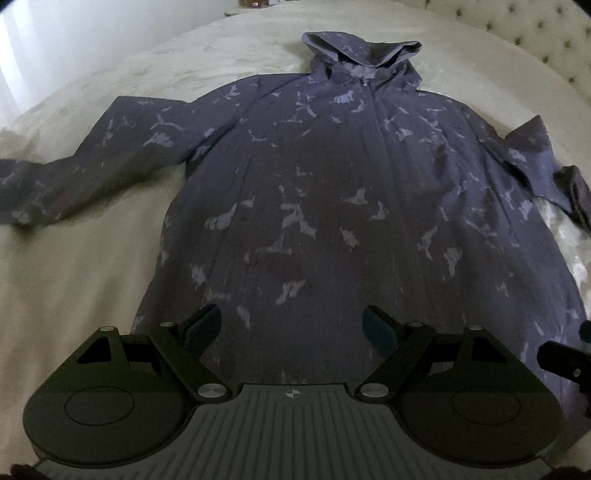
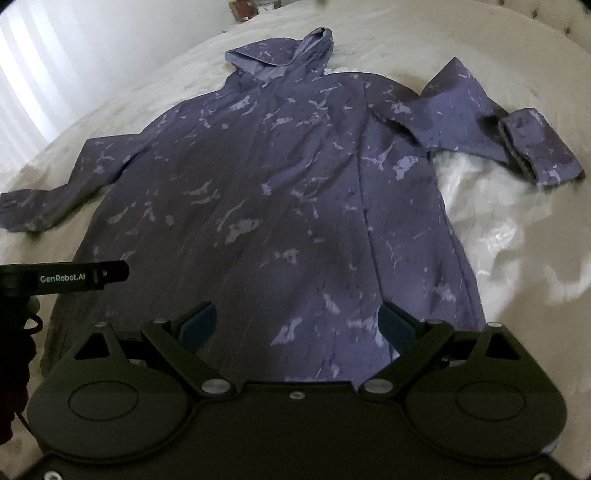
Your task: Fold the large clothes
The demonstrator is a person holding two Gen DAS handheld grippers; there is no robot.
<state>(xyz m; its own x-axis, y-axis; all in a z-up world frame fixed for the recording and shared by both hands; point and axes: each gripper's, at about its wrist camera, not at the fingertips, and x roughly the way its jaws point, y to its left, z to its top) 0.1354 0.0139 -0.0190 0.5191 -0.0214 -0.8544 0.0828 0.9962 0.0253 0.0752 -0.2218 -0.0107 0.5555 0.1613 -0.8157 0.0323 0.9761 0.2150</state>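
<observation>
Purple hooded coat (image 1: 317,177) lies spread flat, front up, across the cream bed (image 1: 92,266), hood toward the tufted headboard (image 1: 546,40), one sleeve straight, the other bent back near some white plastic (image 2: 491,206). Left gripper (image 1: 291,326) and right gripper (image 2: 297,325) hover over its hem, jaws apart, holding nothing.

Left wrist view: the coat (image 1: 314,192) hem is lying hidden behind the left gripper (image 1: 291,326) body at bottom centre. The left sleeve (image 1: 55,188) is running off the left edge, cuff cut off. Right gripper (image 1: 565,362) is showing only as a dark sliver at the right edge. Small objects (image 1: 251,3) at the top edge are too small to tell. Right wrist view: the hem is again sitting under the gripper body; objects (image 2: 251,7) at top centre are blurring.
</observation>
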